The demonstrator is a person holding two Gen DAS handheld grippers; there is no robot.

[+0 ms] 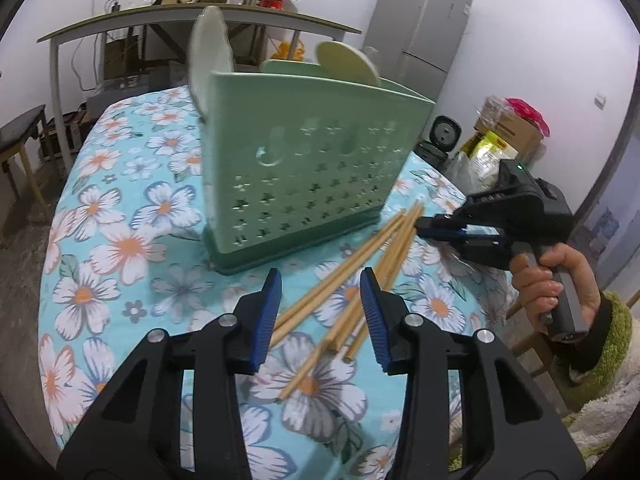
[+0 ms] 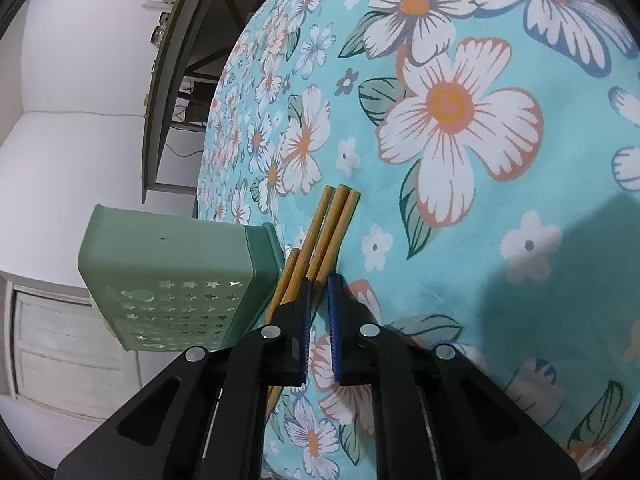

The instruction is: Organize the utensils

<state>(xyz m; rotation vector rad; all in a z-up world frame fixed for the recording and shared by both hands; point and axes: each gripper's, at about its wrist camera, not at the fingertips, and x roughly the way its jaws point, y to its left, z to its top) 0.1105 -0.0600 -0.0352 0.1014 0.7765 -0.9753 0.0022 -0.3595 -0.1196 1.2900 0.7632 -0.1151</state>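
Bamboo chopsticks lie scattered on the floral worktop beside the green holder. Left gripper jaws spread above them; right gripper jaws narrowly parted at their ends, gripping nothing.

Left gripper: black plastic frame with triangular cut-outs, round silver screw heads, and blue ribbed pads on both fingers. Right gripper: identical in build, carried on a grey handle beneath a black housing with a small green light. The right hand was bare-skinned, its sleeve dark with a fuzzy green cuff.
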